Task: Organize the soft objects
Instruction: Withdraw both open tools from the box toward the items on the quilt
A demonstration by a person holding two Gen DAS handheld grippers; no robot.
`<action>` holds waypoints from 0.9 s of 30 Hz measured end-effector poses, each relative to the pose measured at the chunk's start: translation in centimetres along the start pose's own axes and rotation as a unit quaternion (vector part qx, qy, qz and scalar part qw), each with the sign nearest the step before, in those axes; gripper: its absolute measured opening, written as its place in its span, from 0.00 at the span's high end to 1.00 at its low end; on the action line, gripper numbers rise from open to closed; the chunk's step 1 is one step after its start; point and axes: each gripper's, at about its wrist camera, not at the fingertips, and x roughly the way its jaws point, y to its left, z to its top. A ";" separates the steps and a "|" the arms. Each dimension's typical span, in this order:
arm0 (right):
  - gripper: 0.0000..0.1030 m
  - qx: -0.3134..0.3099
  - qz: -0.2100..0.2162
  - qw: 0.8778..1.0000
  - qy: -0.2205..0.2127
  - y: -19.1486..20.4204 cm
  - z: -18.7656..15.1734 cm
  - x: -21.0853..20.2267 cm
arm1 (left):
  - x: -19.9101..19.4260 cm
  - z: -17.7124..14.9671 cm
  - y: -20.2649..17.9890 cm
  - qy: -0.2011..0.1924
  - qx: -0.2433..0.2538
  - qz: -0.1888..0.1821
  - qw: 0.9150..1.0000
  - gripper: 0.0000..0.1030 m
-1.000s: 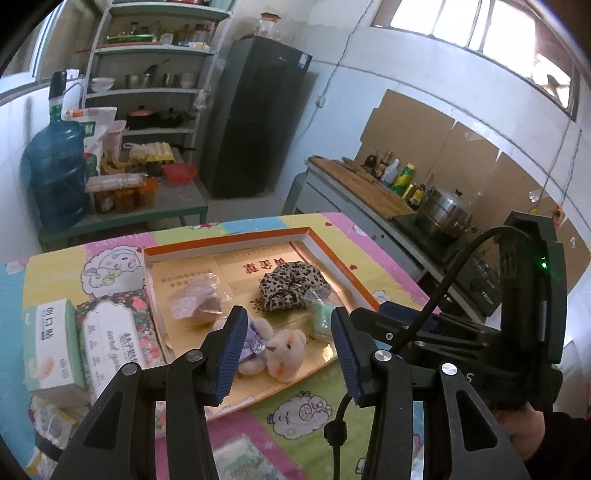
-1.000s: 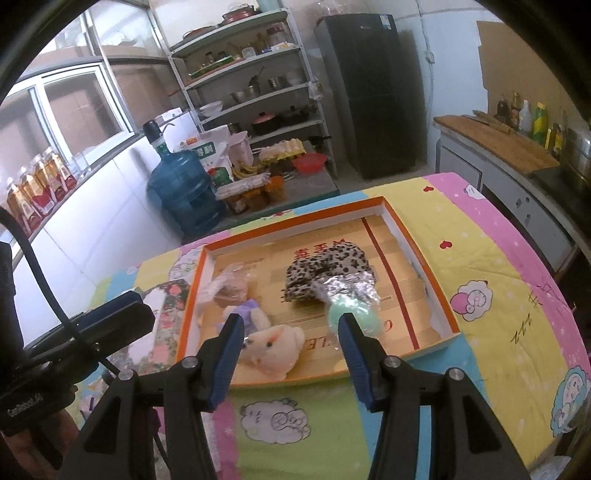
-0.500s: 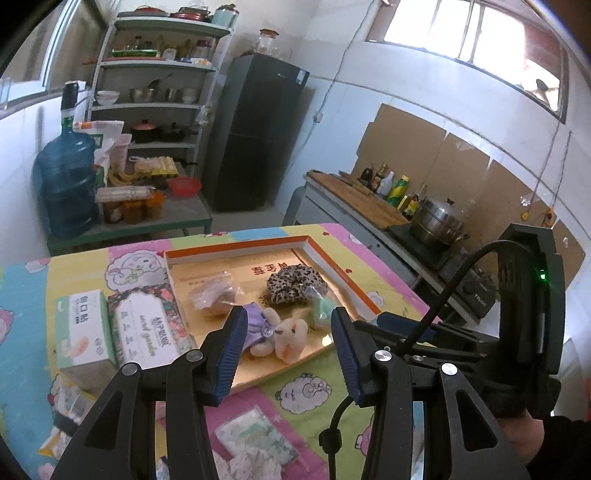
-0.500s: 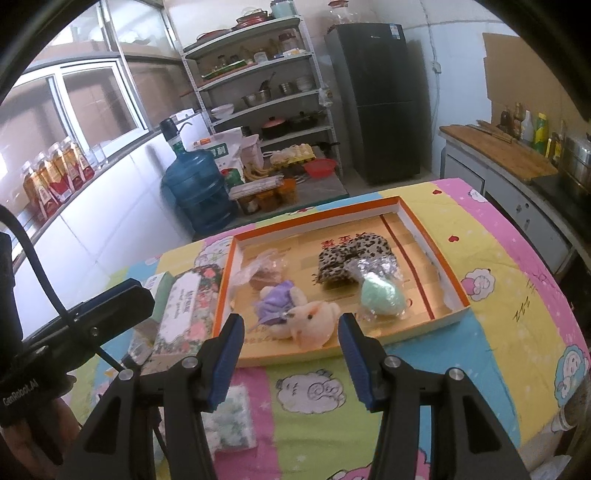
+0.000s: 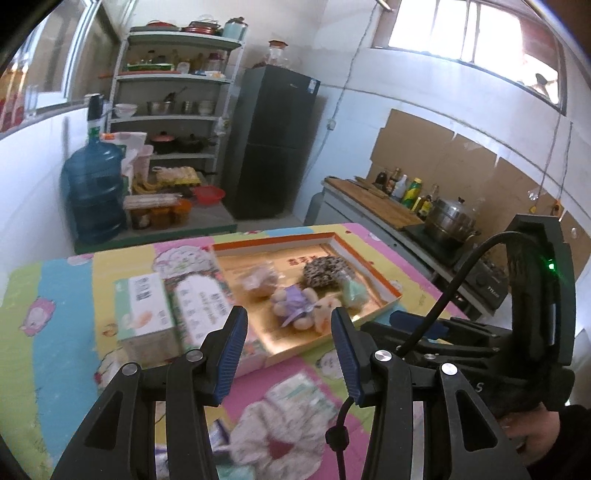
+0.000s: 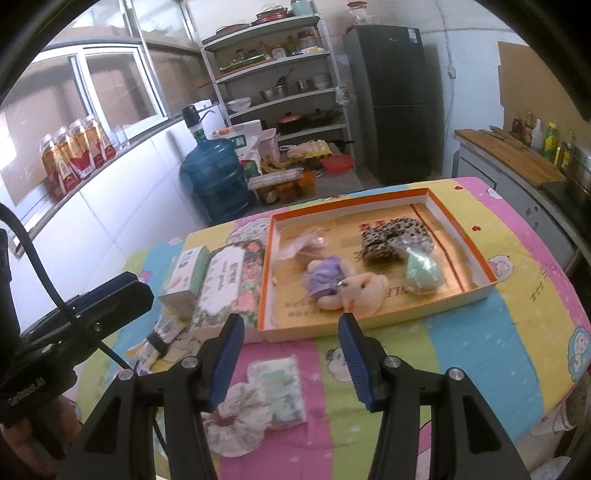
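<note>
Light: daylight from the high window (image 5: 476,33), blown out white; side window (image 6: 110,92) also bright.
Glare: sheen on the tray (image 5: 295,332) floor.
Blur: motion smear over tabletop (image 6: 443,350) items; claws stay sharp.
Edges: fisheye bending, black corner vignette.

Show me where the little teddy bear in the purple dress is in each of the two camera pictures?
Left wrist view: the teddy bear lies near the picture's middle, in the front part of the orange-rimmed tray, above the gap between the gripper's blue pads.
Right wrist view: the teddy bear lies just right of centre, in the tray's near half.
Shared landmark: the leopard-print scrunchie just behind the bear.
</note>
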 end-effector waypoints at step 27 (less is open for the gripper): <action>0.48 -0.035 0.014 0.998 0.045 6.9 -4.6 1.7 | -7.3 -7.3 11.0 0.008 -0.067 0.078 0.995 0.53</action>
